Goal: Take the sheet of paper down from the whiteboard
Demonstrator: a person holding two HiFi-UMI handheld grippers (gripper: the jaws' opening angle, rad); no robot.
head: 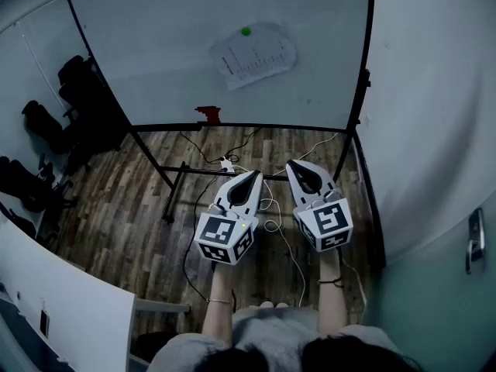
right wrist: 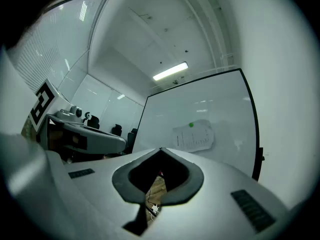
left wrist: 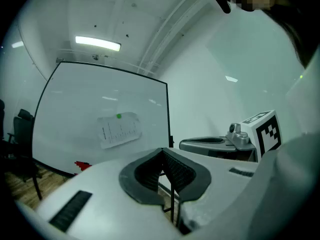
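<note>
While both tongs sit side by side, level, facing the whiteboard (head: 155, 53), neither touches it. Left tongs (head: 254, 173): pressed together, nothing between them. Right tongs (head: 293, 163): also pressed together, empty. Sheet of paper (head: 256, 56) hangs on the whiteboard, right of centre in its upper half, slightly tilted, with a green magnet (head: 246, 31) at its top edge; well apart from both tongs. Small red object (head: 208, 114) at the board's bottom edge, below-left of the sheet. Wooden floor (head: 116, 208) underneath, cables (head: 271, 225) trailing near the stand. Dark chairs (head: 77, 76) at left.
</note>
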